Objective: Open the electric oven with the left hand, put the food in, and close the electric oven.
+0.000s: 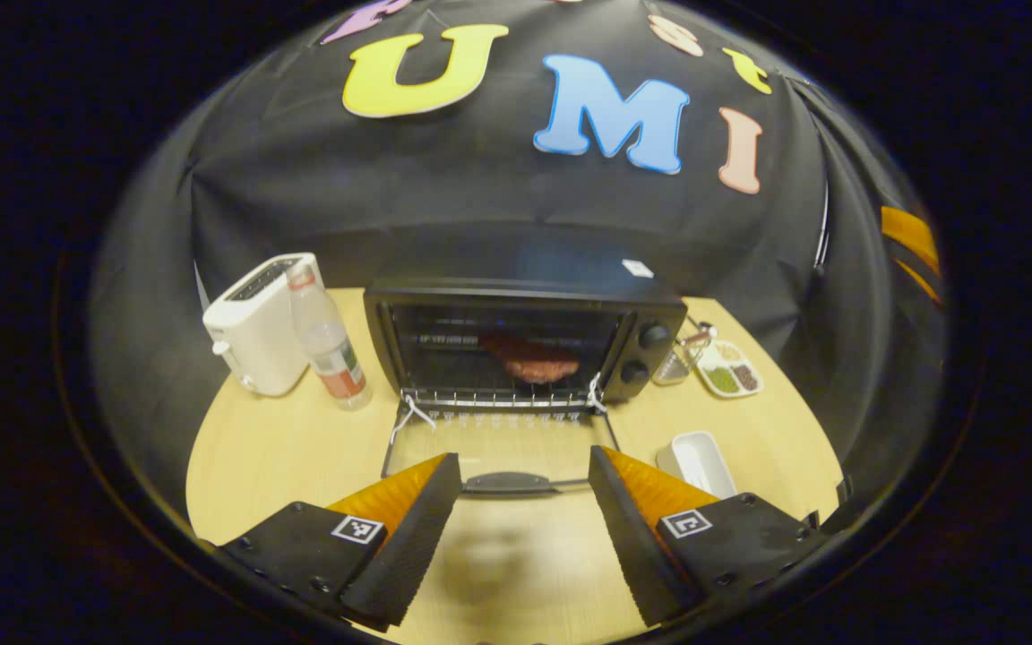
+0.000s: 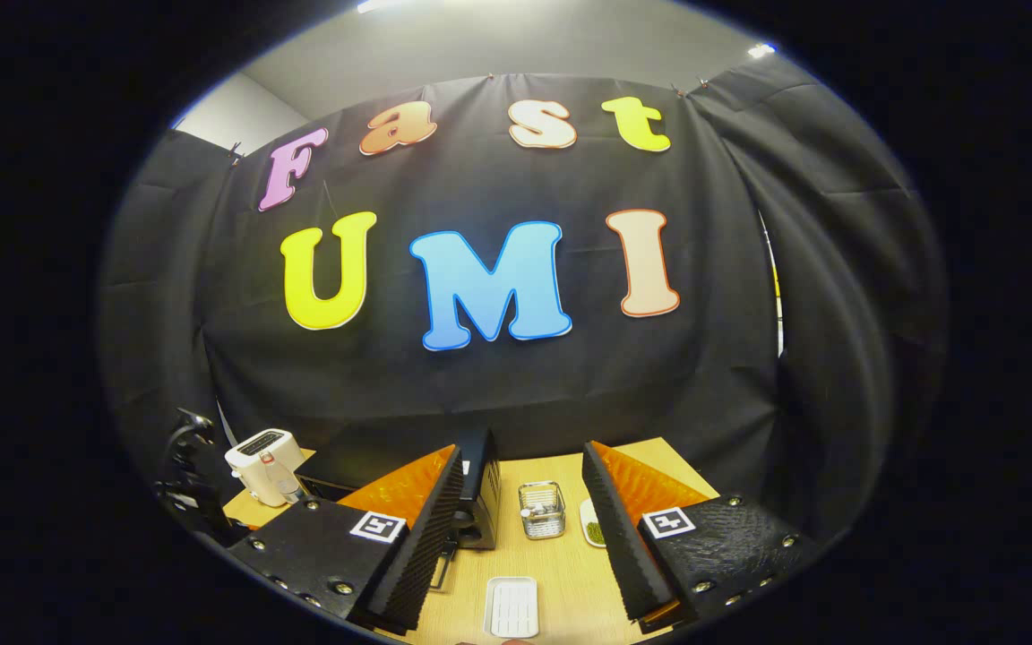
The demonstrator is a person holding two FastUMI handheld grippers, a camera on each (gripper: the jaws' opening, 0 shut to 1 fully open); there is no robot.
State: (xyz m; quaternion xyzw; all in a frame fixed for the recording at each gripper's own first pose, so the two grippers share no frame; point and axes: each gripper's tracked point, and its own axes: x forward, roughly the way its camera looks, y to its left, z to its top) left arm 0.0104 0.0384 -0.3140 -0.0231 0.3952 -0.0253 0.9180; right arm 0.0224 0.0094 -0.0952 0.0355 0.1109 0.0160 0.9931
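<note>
- My left gripper [image 1: 525, 475] hangs with its jaws spread wide and nothing between them, just in front of the black electric oven [image 1: 525, 336] with two round knobs; its glass door [image 1: 500, 452] lies folded down flat toward me, the dark handle [image 1: 509, 483] between my fingertips but not touched.
- The left gripper view looks inside: the reddish-brown piece of food [image 1: 530, 360] sits on the wire rack [image 1: 498, 399] in the oven's cavity.
- My right gripper [image 2: 523, 484] is also wide open and empty; from the right gripper view I see the oven's side [image 2: 480, 497], not its interior.
- The pale wooden table [image 1: 301, 448] carries a white toaster [image 1: 256, 327] and a clear plastic bottle with a red label [image 1: 330, 345] left of the oven.
- Right of the oven sit a small wire basket [image 2: 541, 509], a divided dish of spices [image 1: 727, 367], and a white rectangular tray [image 1: 700, 461].
- Black cloth walls close in behind and on both sides.
- Bare tabletop lies open beneath my left fingers.
</note>
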